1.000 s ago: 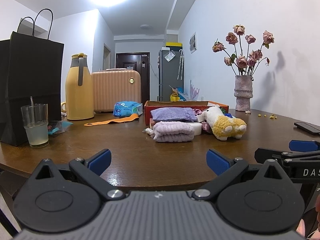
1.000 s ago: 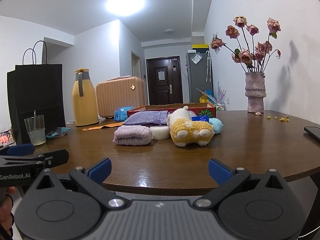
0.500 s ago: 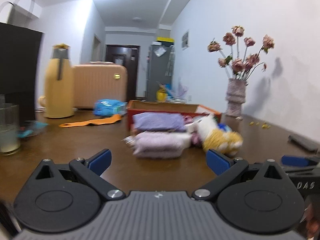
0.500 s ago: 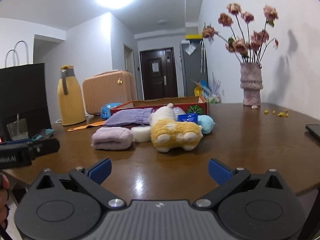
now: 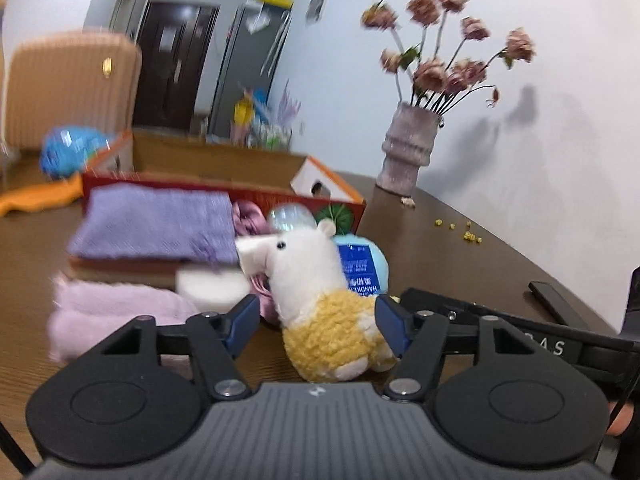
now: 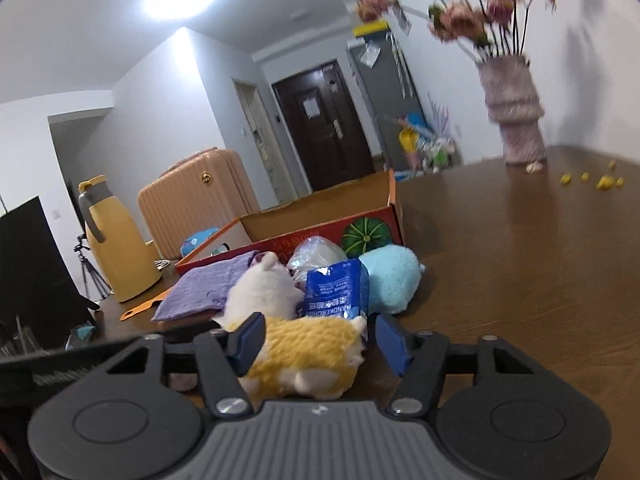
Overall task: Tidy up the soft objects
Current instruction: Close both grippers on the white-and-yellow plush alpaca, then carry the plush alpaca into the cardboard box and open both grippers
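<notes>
While both grippers' jaws close around 1 plush alpaca (image 5: 320,312) — pads not pressing — 1 red box (image 6: 320,216) shows nothing visible inside.

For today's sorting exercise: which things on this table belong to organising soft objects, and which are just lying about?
Job: alpaca plush, purple cloth, pink towel, blue plush, red box.
Lying about: flower vase, yellow flask, suitcase.

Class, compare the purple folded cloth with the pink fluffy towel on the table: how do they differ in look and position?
The purple cloth is flat, thin and woven-looking; the pink towel is thick, fluffy and rolled into a bundle. The purple cloth lies up against the red box; the pink towel lies in front of it, directly on the table. Both are soft, folded fabrics.
</notes>
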A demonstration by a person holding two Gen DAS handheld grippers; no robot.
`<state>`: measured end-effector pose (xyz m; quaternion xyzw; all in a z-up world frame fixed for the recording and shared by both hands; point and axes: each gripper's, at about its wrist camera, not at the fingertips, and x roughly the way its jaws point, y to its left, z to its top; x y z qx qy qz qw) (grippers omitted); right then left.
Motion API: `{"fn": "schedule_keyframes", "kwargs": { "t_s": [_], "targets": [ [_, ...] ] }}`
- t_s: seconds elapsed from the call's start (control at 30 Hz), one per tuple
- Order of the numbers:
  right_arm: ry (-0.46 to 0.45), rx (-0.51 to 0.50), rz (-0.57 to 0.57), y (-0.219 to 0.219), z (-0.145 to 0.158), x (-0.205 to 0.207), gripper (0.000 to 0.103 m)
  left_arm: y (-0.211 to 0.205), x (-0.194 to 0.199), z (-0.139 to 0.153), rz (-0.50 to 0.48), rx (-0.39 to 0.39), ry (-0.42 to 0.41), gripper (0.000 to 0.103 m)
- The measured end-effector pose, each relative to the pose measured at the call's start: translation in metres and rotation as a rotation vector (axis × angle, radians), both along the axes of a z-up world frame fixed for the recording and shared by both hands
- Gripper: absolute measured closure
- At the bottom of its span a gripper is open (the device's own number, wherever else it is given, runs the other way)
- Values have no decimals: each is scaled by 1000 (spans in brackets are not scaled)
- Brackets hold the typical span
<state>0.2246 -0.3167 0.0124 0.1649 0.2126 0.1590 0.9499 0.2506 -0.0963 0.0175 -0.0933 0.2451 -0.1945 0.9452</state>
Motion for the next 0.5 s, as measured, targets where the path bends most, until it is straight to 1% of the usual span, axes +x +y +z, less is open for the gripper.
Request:
{"fn": "schedule_keyframes", "kwargs": {
  "t_s": [0.1, 0.13, 0.17, 0.2, 0.23, 0.3, 0.33, 0.4, 0.43, 0.5],
  "targets": [
    [52, 51, 26, -6, -5, 20, 46, 3, 17, -12, -6, -31, 66, 39],
    [81, 65, 26, -8, -7, 26, 46, 5, 19, -14, -13, -57, 72, 40],
    [109, 81, 27, -9, -10, 31, 46, 8, 20, -15, -18, -75, 80, 45],
    [127, 107, 35, -11, -14, 35, 46, 9, 20, -15, -28, -92, 86, 52],
    [135, 140, 45, -12, -17, 36, 49, 10, 18, -15, -40, -105, 87, 56],
    [154, 207, 73, -15, -25, 37, 55, 10, 14, -13, -28, -93, 83, 57],
    [157, 221, 74, -15, -27, 36, 57, 10, 10, -11, -25, -92, 80, 57],
    [163, 228, 77, -13, -27, 28, 59, 15, 2, -8, -23, -109, 100, 58],
    [171, 241, 76, -13, -26, 21, 60, 16, -2, -5, -23, -118, 108, 58],
    [179, 263, 84, -10, -27, 4, 61, 21, -15, -3, -22, -110, 104, 59]
  ]
}}
